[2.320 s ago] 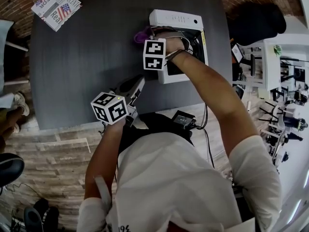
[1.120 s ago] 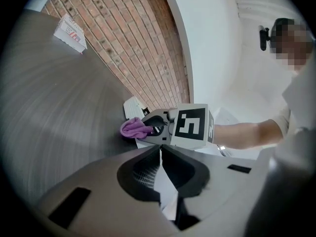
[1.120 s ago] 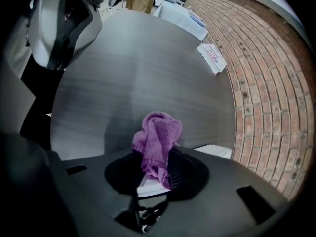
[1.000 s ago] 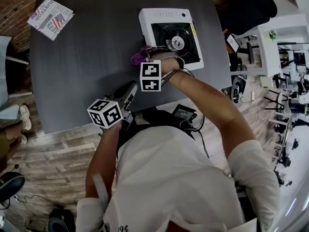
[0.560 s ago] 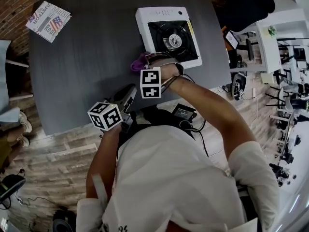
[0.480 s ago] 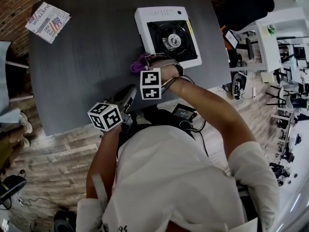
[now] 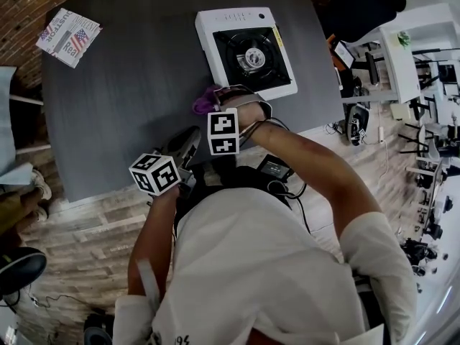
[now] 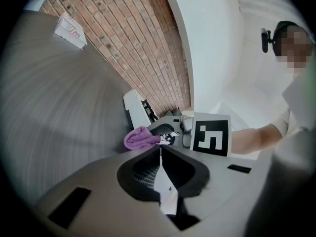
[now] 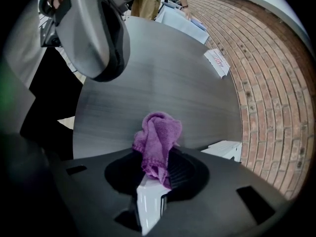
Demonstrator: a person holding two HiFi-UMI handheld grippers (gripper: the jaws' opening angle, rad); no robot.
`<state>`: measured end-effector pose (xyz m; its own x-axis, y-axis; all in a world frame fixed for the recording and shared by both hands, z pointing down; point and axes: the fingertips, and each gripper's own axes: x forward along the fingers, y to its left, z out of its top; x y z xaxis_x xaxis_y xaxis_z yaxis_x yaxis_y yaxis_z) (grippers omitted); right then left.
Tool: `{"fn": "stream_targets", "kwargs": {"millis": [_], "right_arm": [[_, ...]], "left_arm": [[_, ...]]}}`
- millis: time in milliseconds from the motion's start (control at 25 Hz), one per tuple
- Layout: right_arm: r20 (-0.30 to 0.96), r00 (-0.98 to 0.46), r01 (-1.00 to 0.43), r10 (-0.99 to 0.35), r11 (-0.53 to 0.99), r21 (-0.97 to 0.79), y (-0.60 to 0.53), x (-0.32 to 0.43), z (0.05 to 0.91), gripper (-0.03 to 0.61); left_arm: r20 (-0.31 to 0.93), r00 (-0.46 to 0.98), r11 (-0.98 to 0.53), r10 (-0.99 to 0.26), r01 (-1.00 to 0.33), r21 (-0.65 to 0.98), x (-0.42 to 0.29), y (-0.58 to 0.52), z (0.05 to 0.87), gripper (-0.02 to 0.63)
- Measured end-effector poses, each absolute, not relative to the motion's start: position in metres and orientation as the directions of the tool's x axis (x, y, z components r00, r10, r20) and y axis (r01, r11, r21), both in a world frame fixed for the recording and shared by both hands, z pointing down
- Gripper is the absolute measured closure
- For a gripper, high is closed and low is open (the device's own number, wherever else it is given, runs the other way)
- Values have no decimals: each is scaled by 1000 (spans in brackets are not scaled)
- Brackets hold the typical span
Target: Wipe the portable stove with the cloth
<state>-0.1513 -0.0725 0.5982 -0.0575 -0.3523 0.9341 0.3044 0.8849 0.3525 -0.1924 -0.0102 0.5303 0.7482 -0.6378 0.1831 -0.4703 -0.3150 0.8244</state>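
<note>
Bare table [image 7: 129, 99] lies open between the portable stove [image 7: 246, 51] at the far right and a folded newspaper [image 7: 68, 37] in the far-left corner. The right gripper [image 7: 218, 99], clamped on a purple cloth [image 7: 204, 101], crowds the stove's near-left corner.

bunched purple cloth [image 9: 158, 132] near white stove [image 7: 233, 19]
</note>
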Motion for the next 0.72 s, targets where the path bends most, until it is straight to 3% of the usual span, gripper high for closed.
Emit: {"fn": "stream_targets", "kwargs": {"millis": [280, 720], "right_arm": [[934, -118, 321, -338, 877, 358, -45, -142, 597, 468], [886, -338, 295, -317, 859, 419, 11, -101, 547, 468]], "left_arm": [[209, 699, -286, -684, -520, 805, -187, 8, 527, 595], [204, 568, -224, -798, -593, 773, -132, 52, 498, 595]]}}
